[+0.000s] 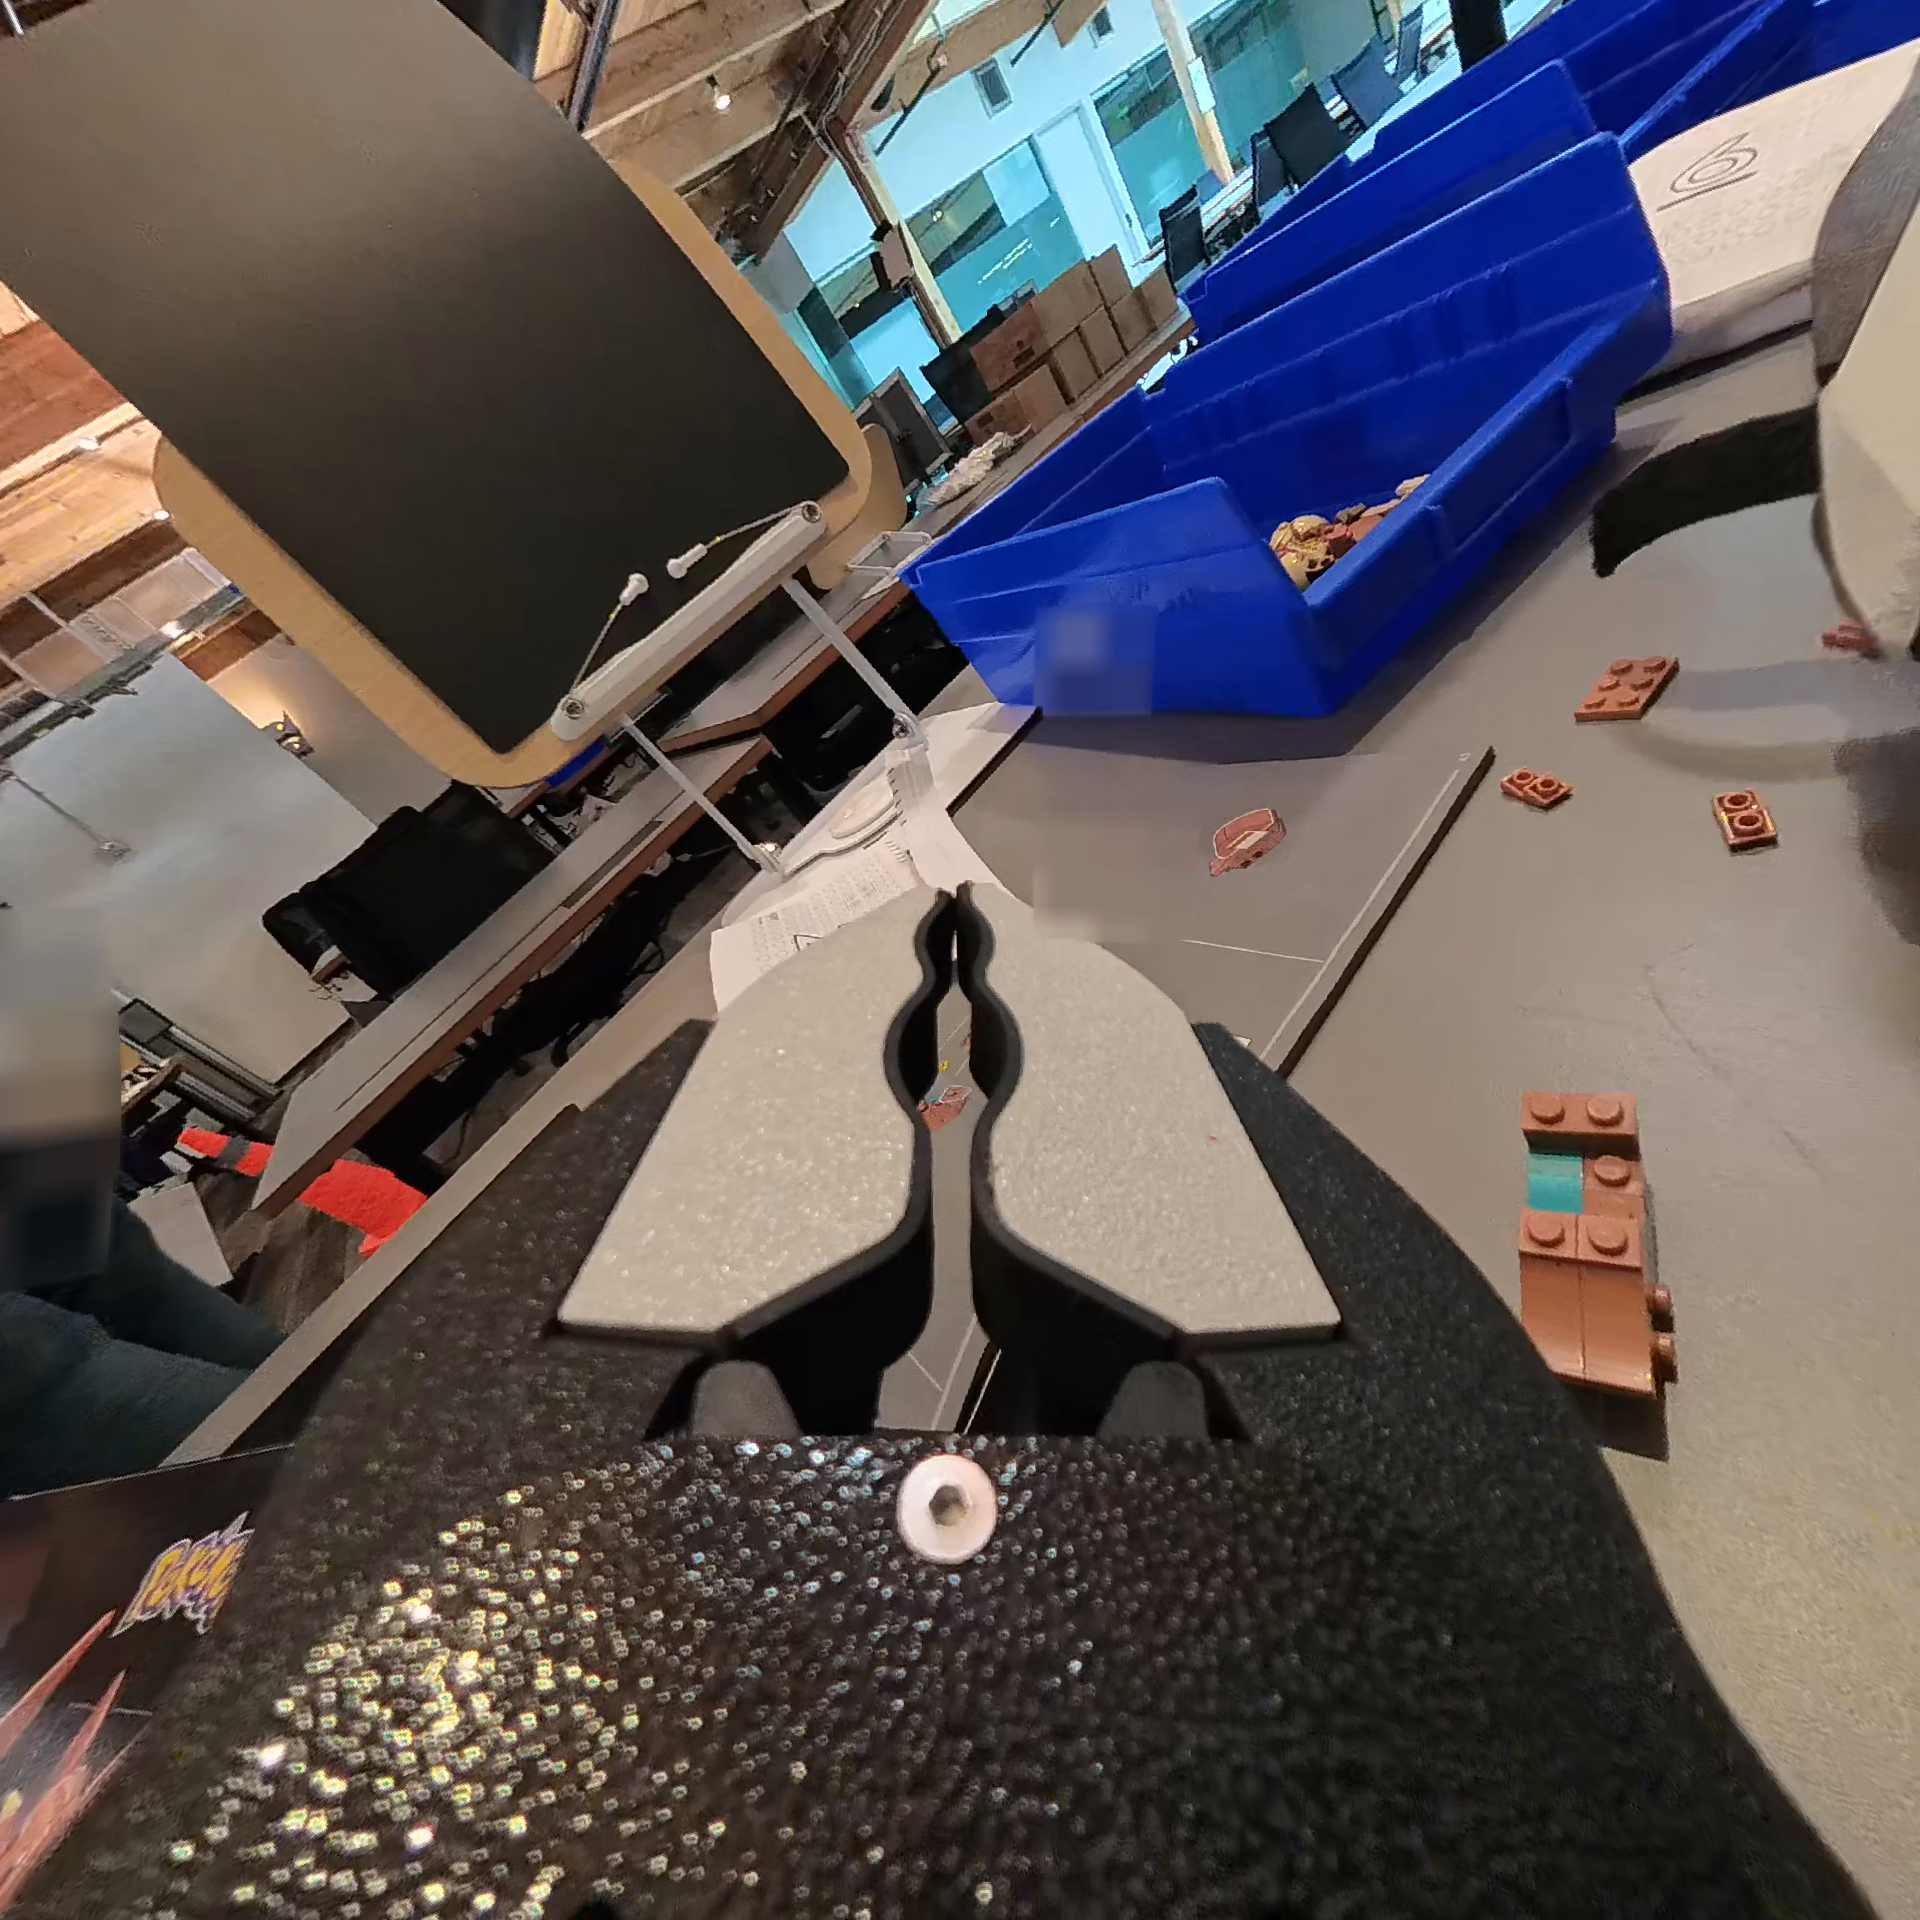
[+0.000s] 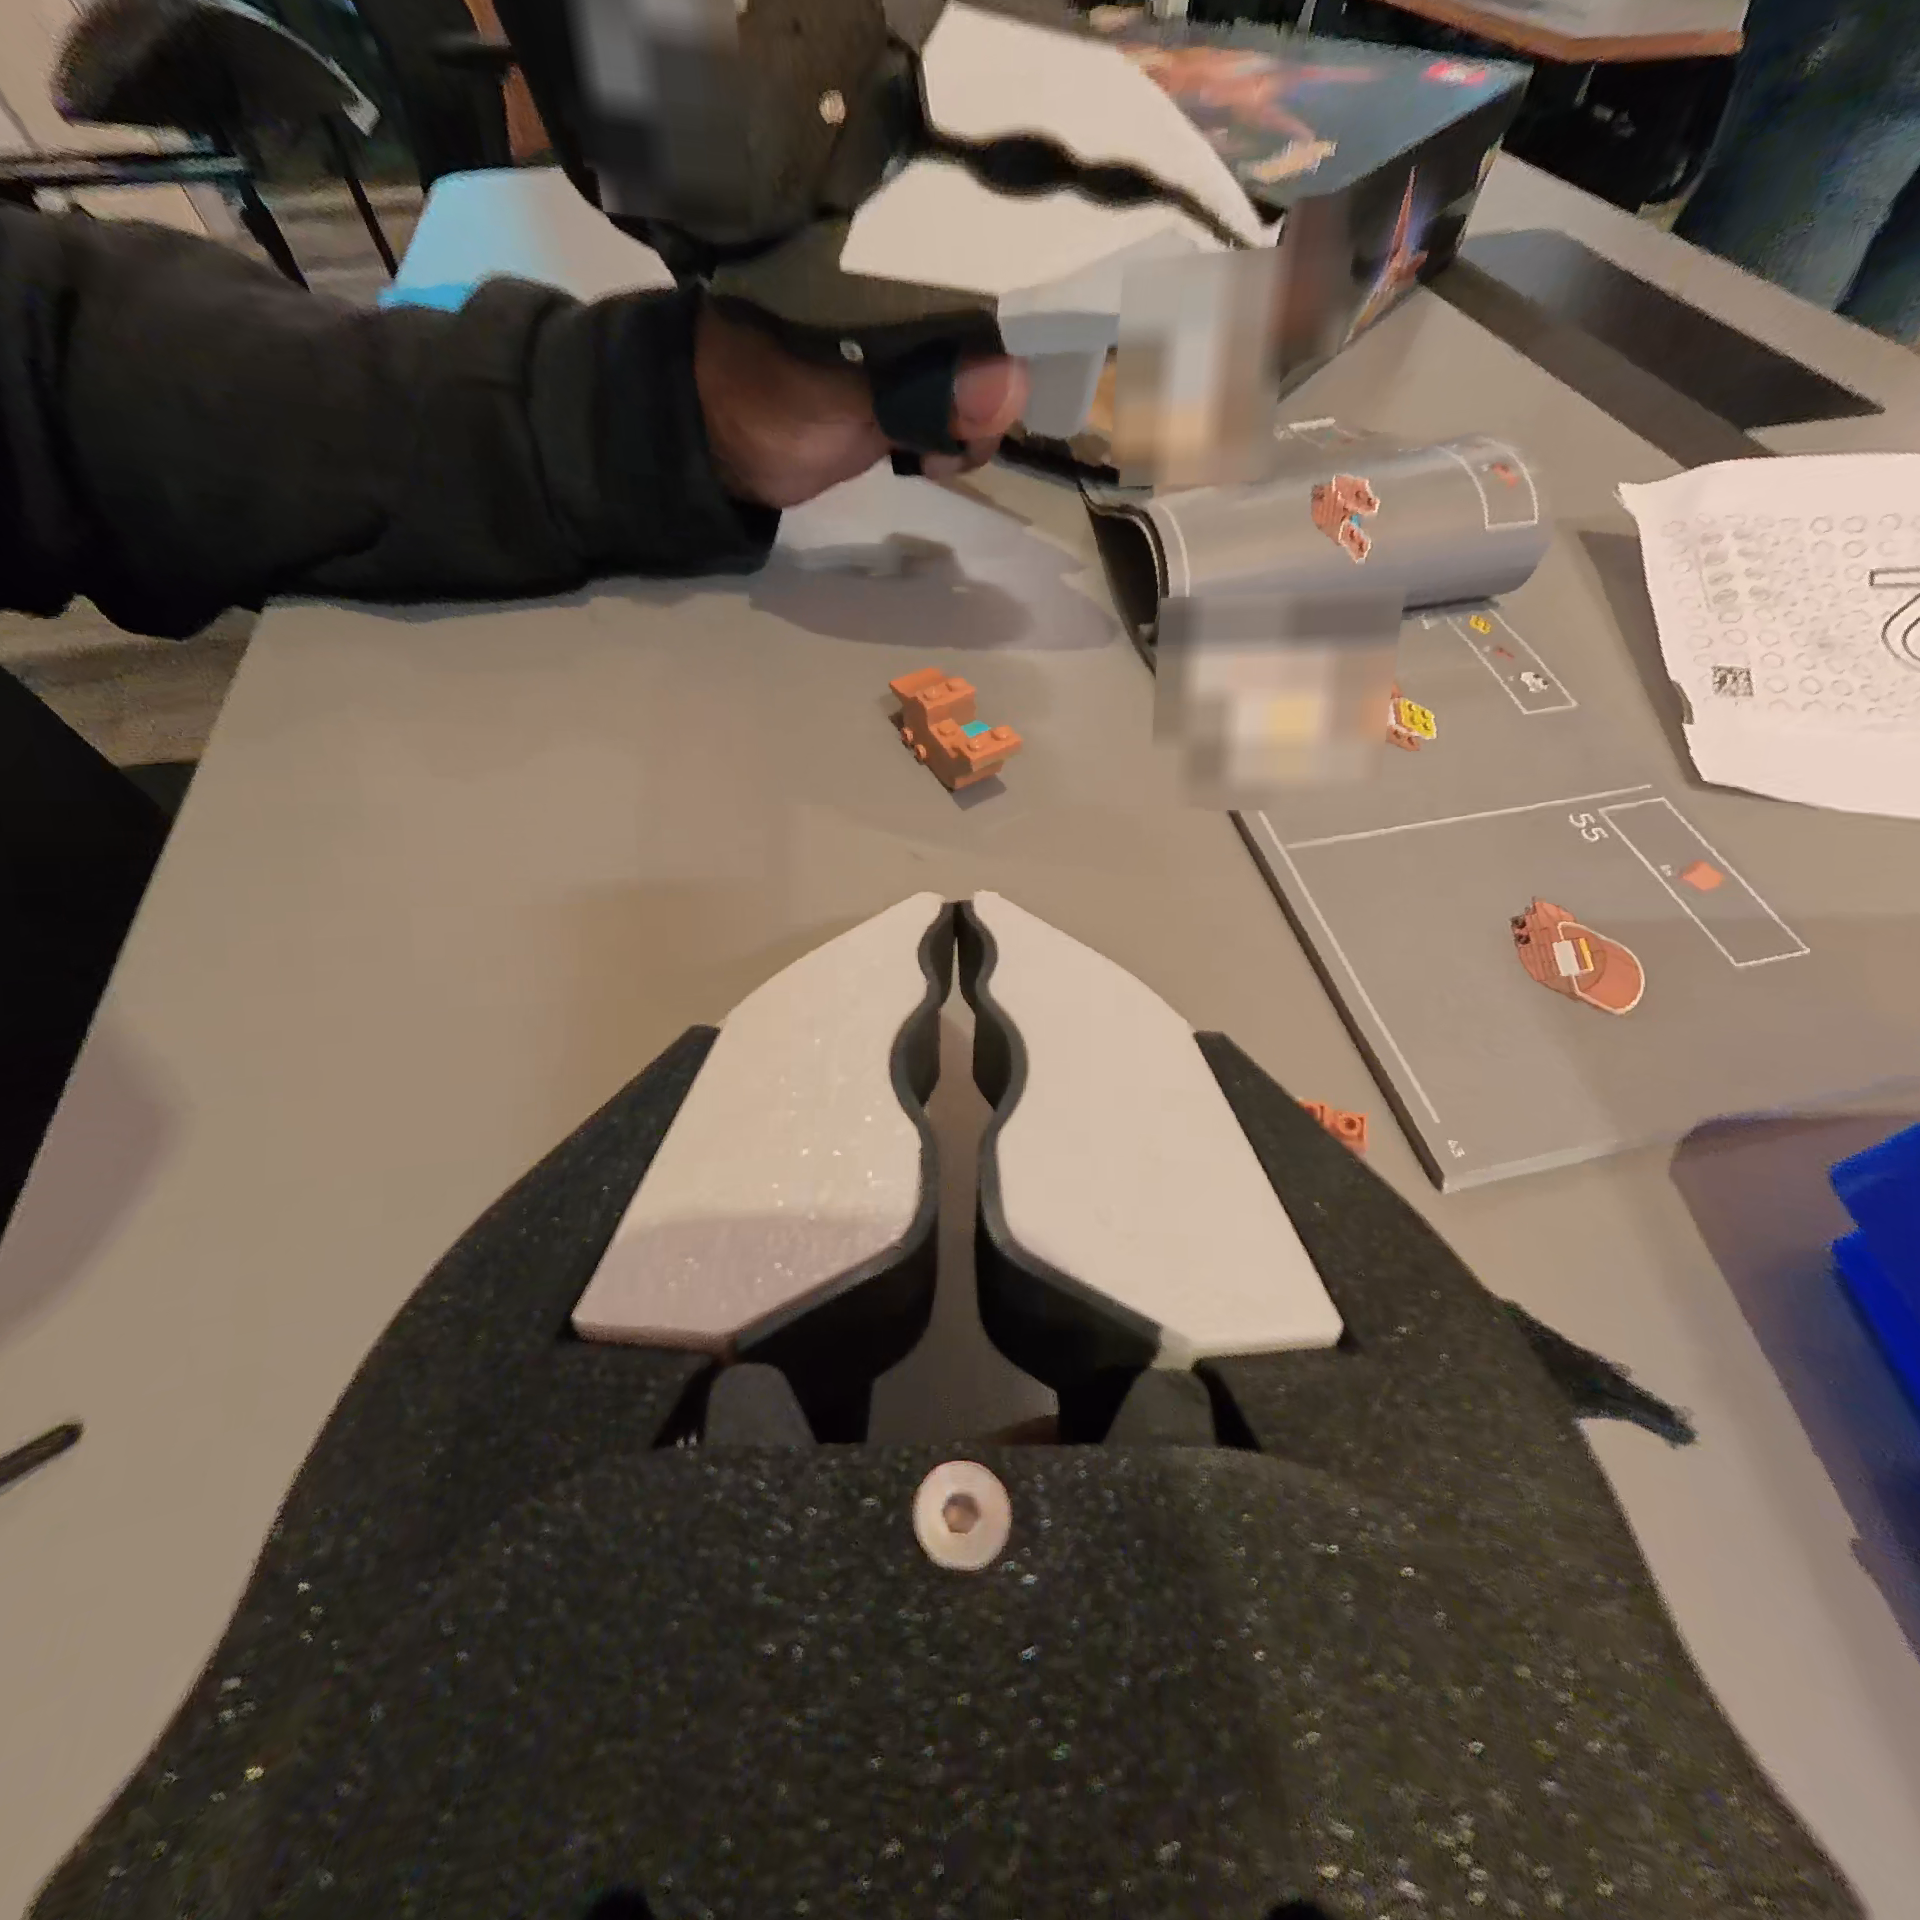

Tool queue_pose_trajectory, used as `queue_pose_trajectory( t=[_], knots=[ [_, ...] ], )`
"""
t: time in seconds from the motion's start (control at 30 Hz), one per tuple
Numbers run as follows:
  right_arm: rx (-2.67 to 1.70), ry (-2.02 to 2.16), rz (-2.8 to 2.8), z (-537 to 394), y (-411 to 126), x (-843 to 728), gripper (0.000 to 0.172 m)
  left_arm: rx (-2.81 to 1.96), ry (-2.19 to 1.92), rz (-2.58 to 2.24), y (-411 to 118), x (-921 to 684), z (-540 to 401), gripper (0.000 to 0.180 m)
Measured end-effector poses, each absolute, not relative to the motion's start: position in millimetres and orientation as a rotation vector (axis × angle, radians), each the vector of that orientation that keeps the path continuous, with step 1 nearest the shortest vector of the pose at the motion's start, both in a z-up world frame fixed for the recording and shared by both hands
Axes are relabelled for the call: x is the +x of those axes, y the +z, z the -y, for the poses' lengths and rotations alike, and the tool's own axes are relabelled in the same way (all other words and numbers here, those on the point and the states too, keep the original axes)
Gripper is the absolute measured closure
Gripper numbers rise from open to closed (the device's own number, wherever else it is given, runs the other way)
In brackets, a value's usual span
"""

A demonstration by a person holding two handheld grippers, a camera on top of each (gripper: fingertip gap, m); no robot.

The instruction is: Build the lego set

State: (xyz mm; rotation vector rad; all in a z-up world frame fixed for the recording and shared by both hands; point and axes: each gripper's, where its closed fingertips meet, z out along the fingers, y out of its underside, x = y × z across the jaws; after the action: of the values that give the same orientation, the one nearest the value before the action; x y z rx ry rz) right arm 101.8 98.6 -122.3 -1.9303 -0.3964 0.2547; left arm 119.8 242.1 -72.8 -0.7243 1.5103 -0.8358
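The left gripper [image 1: 956,902] is seen with its fingertips closed together and nothing gripped between them; it is held tilted above the grey table [image 1: 1714,1039]. To its right, near the gripper's body, a small brick assembly [image 1: 1590,1236] lies on the table: it is built of reddish-brown studded bricks with one teal tile set into its top and round studs along one side. Ahead and to the right, an open instruction booklet [image 1: 1299,894] is spread flat, and beyond it loose brown plates [image 1: 1626,688] and a blue bin [image 1: 1299,582] holding more pieces are seen. The right gripper [image 2: 956,914] is likewise closed tip to tip on nothing, hovering over bare table. The same brick assembly [image 2: 951,732] is seen straight ahead of its tips, well apart from them, standing alone. The booklet [image 2: 1538,935] lies ahead to the right, with a white printed sheet [image 2: 1787,623] farther right. A small brown piece [image 2: 1340,1122] rests just beside the right finger's outer edge
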Motion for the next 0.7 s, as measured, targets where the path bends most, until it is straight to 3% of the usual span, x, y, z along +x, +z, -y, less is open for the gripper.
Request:
queue_pose_trajectory(
  t=[0.2, 0.37, 0.53, 0.7],
  knots=[
    [-1.826, -0.065, 0.501, -84, -56, 142, 0.172, -0.688, -0.818, -1.49, -62, 116, -240, 0.18],
    [-1.96, -0.366, 0.463, -60, -18, 254, 0.16, -0.679, -0.832, -1.502, -63, 116, -234, 0.18],
    [-2.298, -0.355, 0.495, -58, -35, 345, 0.15, -0.667, -0.827, -1.526, -67, 118, -228, 0.18],
    [-2.478, -0.179, 0.845, -64, -89, 290, 0.148, -0.67, -0.807, -1.522, -67, 118, -232, 0.18]
  ],
)
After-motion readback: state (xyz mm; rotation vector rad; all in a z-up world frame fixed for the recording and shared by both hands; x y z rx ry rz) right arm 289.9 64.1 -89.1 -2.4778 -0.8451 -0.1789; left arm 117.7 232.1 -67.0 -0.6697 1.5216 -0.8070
